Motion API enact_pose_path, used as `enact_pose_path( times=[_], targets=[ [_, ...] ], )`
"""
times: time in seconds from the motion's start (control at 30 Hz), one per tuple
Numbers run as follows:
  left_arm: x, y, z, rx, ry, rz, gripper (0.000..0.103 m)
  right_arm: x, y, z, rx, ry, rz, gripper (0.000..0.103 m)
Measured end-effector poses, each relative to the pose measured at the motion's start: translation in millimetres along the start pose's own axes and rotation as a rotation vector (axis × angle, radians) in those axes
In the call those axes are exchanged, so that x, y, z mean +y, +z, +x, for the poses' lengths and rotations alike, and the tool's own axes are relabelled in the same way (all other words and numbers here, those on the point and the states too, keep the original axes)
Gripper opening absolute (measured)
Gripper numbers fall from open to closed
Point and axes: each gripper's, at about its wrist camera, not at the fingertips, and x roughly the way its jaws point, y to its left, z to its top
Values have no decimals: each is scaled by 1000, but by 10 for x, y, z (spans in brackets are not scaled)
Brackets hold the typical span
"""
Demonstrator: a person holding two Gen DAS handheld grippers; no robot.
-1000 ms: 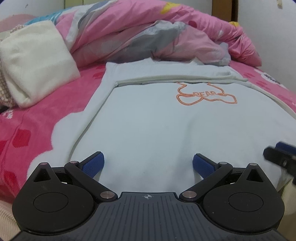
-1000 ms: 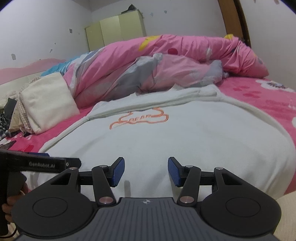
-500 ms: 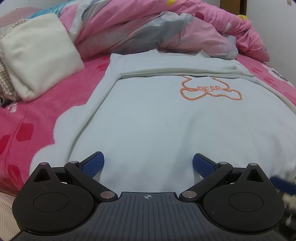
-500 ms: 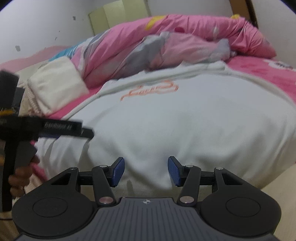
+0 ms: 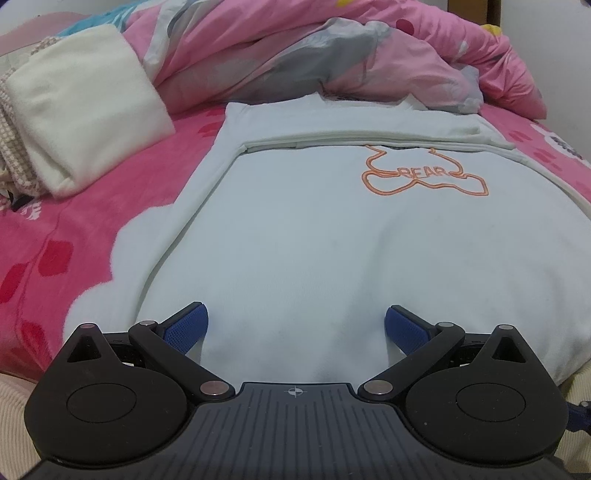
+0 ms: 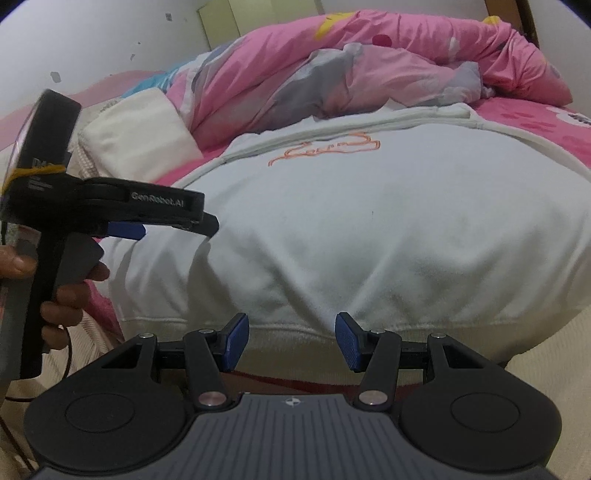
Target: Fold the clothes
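A white sweatshirt [image 5: 314,240] with an orange "BEAR" outline [image 5: 424,175] lies flat on the pink bed, sleeves folded in and its ribbed hem [image 6: 295,330] hanging over the near edge. My left gripper [image 5: 295,325] is open wide just above the sweatshirt's near left part, with nothing between its pads. In the right wrist view it appears at the left [image 6: 170,227], held by a hand [image 6: 62,299]. My right gripper [image 6: 291,341] is open, its blue pads on either side of the hem and not pressing on it.
A bunched pink and grey duvet [image 5: 332,62] lies behind the sweatshirt. A folded cream cloth [image 5: 85,122] rests on a stack at the left. Pink bedsheet [image 5: 74,236] shows beside the sweatshirt. A white wall [image 6: 92,44] and a pale green cabinet [image 6: 258,18] stand beyond.
My right gripper has sunk and tipped toward the bed's near edge, so the hem now shows between its fingers. It has left the left wrist view. My left gripper has tilted down slightly.
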Motion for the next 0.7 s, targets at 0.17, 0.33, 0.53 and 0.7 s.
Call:
enact_pose_path(
  times=[0.17, 0.33, 0.53, 0.7],
  targets=[
    [-8, 5, 5, 2, 2, 2, 103, -7, 88, -121, -66, -10, -17, 55],
    [-13, -3, 0, 2, 5, 2, 103, -15, 160, -184, -117, -43, -39, 55],
    [-18, -10, -4, -1, 6, 5, 103, -32, 166, -159, -124, -63, -39, 55],
    [-19, -17, -6, -4, 7, 9, 103, -48, 179, -142, -133, -74, -37, 55]
  ],
)
